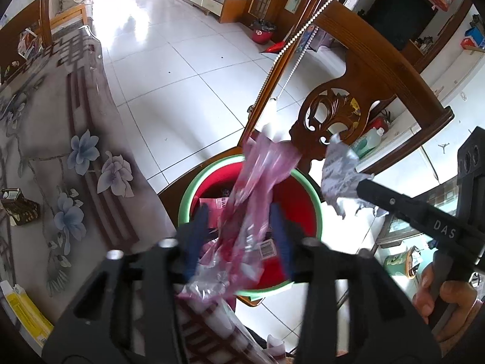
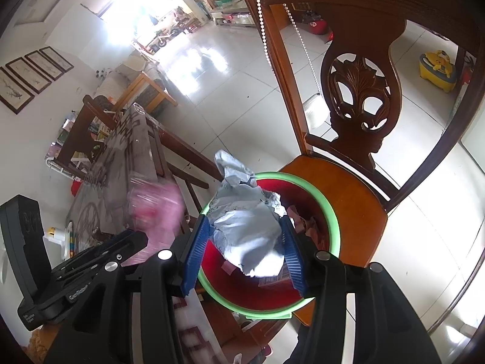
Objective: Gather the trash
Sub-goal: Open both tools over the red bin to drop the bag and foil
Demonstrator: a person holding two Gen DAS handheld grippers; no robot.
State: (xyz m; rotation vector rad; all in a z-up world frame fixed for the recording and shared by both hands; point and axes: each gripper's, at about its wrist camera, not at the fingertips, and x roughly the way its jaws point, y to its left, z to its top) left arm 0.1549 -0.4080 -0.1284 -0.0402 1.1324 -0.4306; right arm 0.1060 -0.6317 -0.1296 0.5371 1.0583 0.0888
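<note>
A red bin with a green rim (image 1: 187, 195) stands on a wooden chair seat; it also shows in the right wrist view (image 2: 335, 227). My left gripper (image 1: 239, 224) is over the bin, its jaws apart, with a pink and clear plastic wrapper (image 1: 257, 179) between the blue pads; the wrapper looks loose and blurred. My right gripper (image 2: 247, 242) holds a crumpled silver-grey wrapper (image 2: 245, 227) between its blue pads above the bin. That wrapper shows in the left wrist view (image 1: 339, 170). Pink trash lies inside the bin.
A carved wooden chair (image 2: 360, 91) holds the bin. A table with a floral cloth (image 1: 45, 139) lies to the left, with a small brown box (image 1: 19, 209) and a yellow box (image 1: 24, 312) on it. White tiled floor (image 1: 182, 60) lies beyond.
</note>
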